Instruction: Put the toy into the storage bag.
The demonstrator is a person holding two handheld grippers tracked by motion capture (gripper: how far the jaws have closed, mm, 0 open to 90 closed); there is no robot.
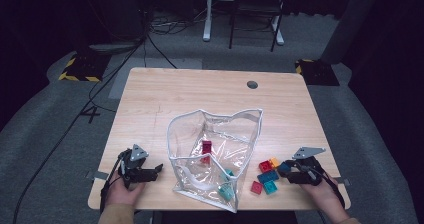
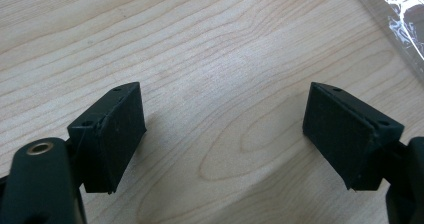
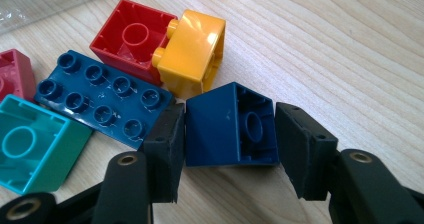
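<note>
I'm reading the job as loading the loose bricks into the clear bag (image 1: 215, 149), and it looks around the halfway mark. Inside the bag I can make out a red brick (image 1: 206, 146) toward its 12 o'clock side and two teal ones, one mid-bag (image 1: 227, 174) and one near the lower edge (image 1: 225, 190), at about 5 o'clock (the plastic glares, so there may be more I can't count). Left to go is the cluster on the table (image 1: 150, 99) at the bag's 3 to 4 o'clock: in the right gripper view, a red block (image 3: 131, 38) lying hollow side up, a yellow block (image 3: 194, 49) touching it, a long blue plate (image 3: 100, 98), a teal block (image 3: 35, 144), and a pinkish-red piece (image 3: 14, 74) at the frame's 9 o'clock edge. My right gripper (image 3: 227, 129) is on the dark blue block (image 3: 231, 125) now: the jaws stand narrowed around it, the left-hand pad against its face, the other right at the hollow side, though I can't swear that it presses. The block sits tipped on the wood, just at 5 o'clock of the yellow one, so I judge this pick is closing and not yet lifted. My left gripper (image 2: 225, 134) rests at the bag's 9 o'clock, jaws wide with nothing but bare wood between them. It's well placed, I'd say, to steady the bag's rim (image 1: 172, 156) when I carry this block over. So: about six pieces left, this one first.
</note>
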